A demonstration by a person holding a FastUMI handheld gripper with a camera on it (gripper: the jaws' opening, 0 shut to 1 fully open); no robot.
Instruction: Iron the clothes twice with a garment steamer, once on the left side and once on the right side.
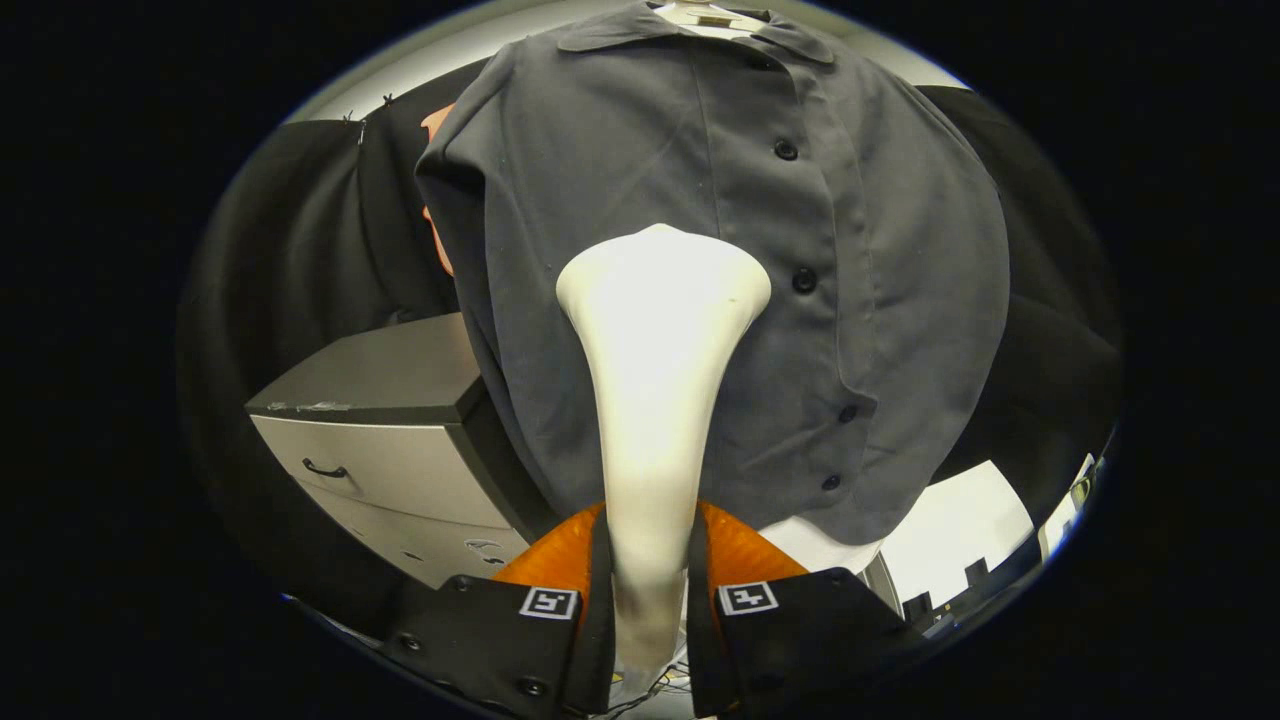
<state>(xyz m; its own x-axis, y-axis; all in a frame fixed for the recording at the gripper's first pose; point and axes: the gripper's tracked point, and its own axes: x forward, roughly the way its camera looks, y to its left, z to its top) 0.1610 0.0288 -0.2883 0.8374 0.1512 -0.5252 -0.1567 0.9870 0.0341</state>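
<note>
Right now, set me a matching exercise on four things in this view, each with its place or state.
Things:
1. garment steamer
2. gripper
3. grey shirt
4. drawer cabinet

Places or states:
A. buttoned, on a hanger beyond the fingers
B. beside the shirt's lower edge
C. held between the fingers, head up at the shirt front
D. shut on the steamer's handle

Pairs: 1-C, 2-D, 3-A, 4-B

Grey shirt point(640, 200) hangs on hanger point(705, 15); drawer cabinet point(380, 430) beside it.
</note>
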